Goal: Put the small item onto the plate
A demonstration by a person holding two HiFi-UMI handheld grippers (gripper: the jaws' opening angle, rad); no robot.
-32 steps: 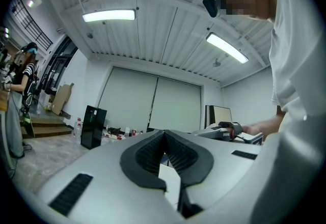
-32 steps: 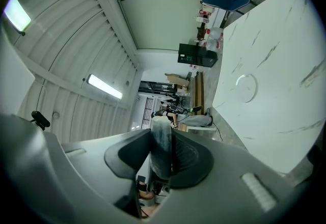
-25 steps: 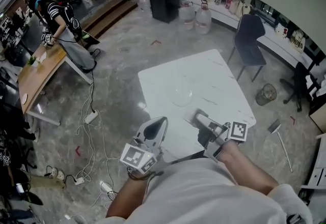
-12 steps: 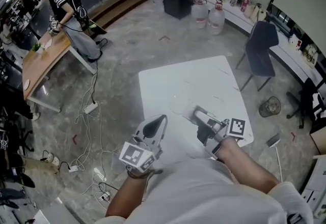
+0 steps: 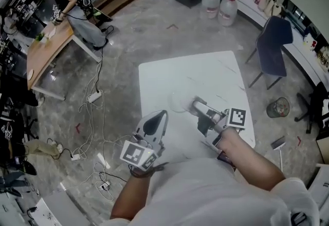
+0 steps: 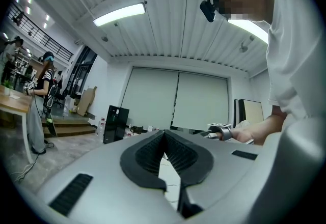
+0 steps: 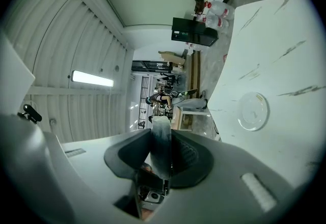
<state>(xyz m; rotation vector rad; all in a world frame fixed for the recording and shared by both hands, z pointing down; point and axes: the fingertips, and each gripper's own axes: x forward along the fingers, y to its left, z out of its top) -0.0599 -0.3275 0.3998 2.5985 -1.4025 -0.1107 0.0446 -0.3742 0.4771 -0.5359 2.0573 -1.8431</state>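
A clear round plate (image 5: 179, 101) (image 7: 253, 111) lies near the middle of the white marble-look table (image 5: 205, 73). My right gripper (image 5: 195, 104) (image 7: 162, 135) hovers just right of the plate, shut on a small flat grey-white item (image 7: 162, 146) that stands upright between its pads. In the head view the item is too small to make out. My left gripper (image 5: 156, 123) (image 6: 164, 139) hangs at the table's near-left edge, its pads meeting at the tips with nothing between them.
A dark chair (image 5: 271, 48) stands off the table's far right corner and a bin (image 5: 277, 108) sits on the floor at the right. Cables and power strips (image 5: 94, 97) lie on the floor at the left. A person stands at a wooden table (image 5: 46, 48) at far left.
The right gripper, still holding the item, has drawn closer to the plate. The head view has shifted, so the table sits a little lower in frame. The left gripper has barely moved.
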